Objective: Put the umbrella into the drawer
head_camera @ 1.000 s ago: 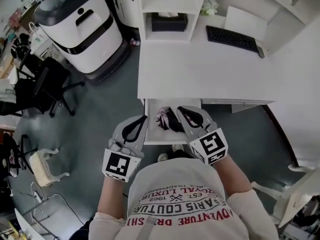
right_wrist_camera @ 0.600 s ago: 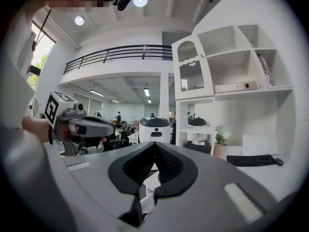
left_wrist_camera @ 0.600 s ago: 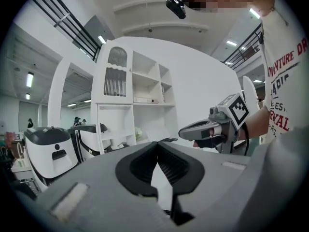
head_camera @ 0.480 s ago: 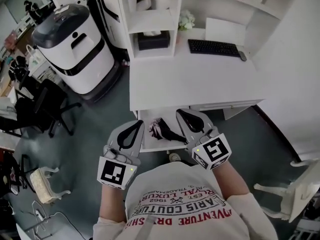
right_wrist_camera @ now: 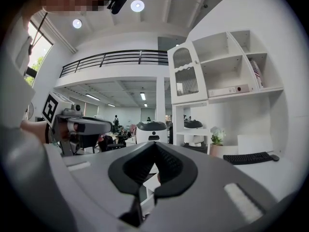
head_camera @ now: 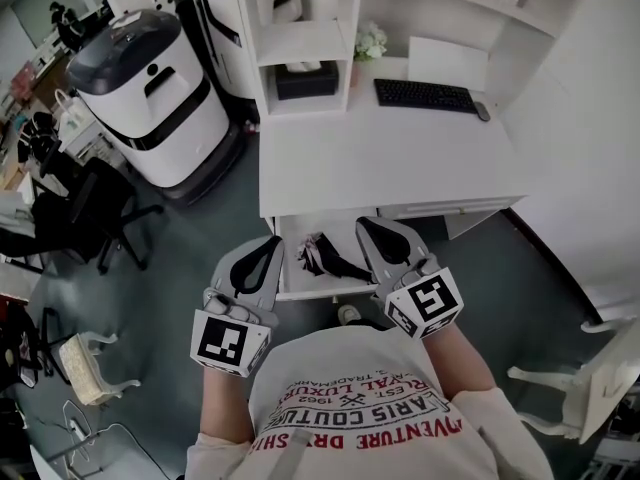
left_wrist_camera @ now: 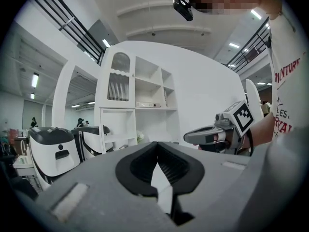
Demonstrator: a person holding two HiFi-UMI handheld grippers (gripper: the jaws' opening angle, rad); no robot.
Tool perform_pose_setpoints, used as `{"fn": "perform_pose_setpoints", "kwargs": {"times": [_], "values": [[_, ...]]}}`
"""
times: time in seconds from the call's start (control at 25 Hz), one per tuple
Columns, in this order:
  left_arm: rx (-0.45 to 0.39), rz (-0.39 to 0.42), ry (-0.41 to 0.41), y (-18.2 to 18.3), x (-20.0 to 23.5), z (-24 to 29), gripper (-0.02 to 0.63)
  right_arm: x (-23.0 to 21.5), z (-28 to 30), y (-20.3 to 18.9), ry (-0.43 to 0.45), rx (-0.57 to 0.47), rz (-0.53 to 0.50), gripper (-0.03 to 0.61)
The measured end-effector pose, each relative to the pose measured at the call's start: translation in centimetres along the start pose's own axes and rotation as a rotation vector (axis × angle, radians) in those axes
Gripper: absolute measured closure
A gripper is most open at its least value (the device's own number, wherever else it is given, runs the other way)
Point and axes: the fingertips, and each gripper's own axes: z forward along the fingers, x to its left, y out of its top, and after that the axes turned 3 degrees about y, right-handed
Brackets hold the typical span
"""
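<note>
The folded umbrella (head_camera: 326, 256), black with pink patterned cloth, lies inside the open white drawer (head_camera: 290, 286) under the desk's front edge. My left gripper (head_camera: 271, 241) hovers over the drawer's left side, and its jaws meet with nothing between them (left_wrist_camera: 157, 144). My right gripper (head_camera: 366, 223) hangs over the drawer's right side, just right of the umbrella, shut and empty (right_wrist_camera: 155, 144). Both point level towards the desk. Each gripper view shows the other gripper: the right gripper (left_wrist_camera: 212, 134), the left gripper (right_wrist_camera: 79, 127). The umbrella is hidden in both gripper views.
The white desk (head_camera: 380, 168) carries a black keyboard (head_camera: 425, 95), a white board (head_camera: 448, 63) and flowers (head_camera: 370, 40); a black tissue box (head_camera: 307, 80) sits in its shelf. A white-and-black machine (head_camera: 150, 93) and a black office chair (head_camera: 80, 208) stand left, a white chair (head_camera: 590, 378) right.
Both grippers have risen a little above the drawer and stayed shut. The umbrella has not moved in the drawer. The head camera's view shifted.
</note>
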Motion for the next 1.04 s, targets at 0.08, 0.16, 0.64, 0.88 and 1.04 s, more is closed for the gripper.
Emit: {"fn": "perform_pose_setpoints", "kwargs": {"times": [0.08, 0.16, 0.64, 0.88, 1.04], "values": [[0.002, -0.001, 0.002, 0.0, 0.0, -0.3, 0.609, 0.0, -0.2, 0.0, -0.006, -0.002, 0.0, 0.578], [0.001, 0.0, 0.003, 0.1, 0.0, -0.6, 0.609, 0.1, -0.4, 0.0, -0.009, 0.001, -0.002, 0.58], [0.005, 0.004, 0.006, -0.5, 0.5, -1.4, 0.609, 1.2, -0.2, -1.1, -0.008, 0.016, 0.018, 0.578], [-0.001, 0.003, -0.004, -0.4, 0.8, -1.3, 0.609, 1.1, 0.2, -0.9, -0.011, 0.007, 0.023, 0.578], [-0.032, -0.008, -0.033, -0.1, 0.5, -1.4, 0.609, 1.1, 0.5, -1.0, -0.009, 0.003, 0.021, 0.578]]}}
